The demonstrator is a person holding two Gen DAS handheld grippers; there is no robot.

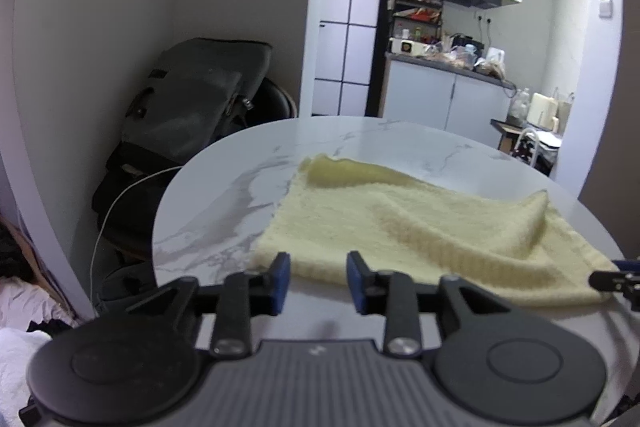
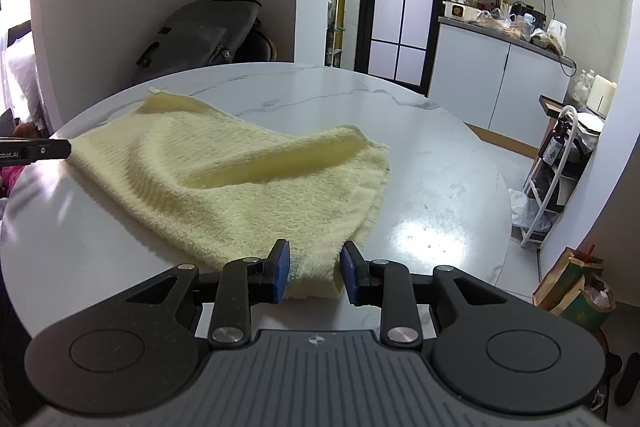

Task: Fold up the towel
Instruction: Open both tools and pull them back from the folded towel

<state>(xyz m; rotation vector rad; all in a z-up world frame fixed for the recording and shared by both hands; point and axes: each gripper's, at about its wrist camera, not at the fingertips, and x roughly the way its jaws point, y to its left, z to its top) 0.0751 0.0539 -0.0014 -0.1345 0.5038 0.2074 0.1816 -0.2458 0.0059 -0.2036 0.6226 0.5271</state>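
A pale yellow towel lies spread and rumpled on a round white marble table. My left gripper is open, its blue pads just short of the towel's near left corner. In the right wrist view the towel has a raised ridge across its middle. My right gripper is open with the towel's near right corner lying between its blue pads. The right gripper's tip shows at the right edge of the left wrist view; the left gripper's tip shows at the left edge of the right wrist view.
A dark grey bag rests on a chair beyond the table's far left edge. A kitchen counter with clutter stands behind. A white wire rack and a paper bag stand on the floor to the right.
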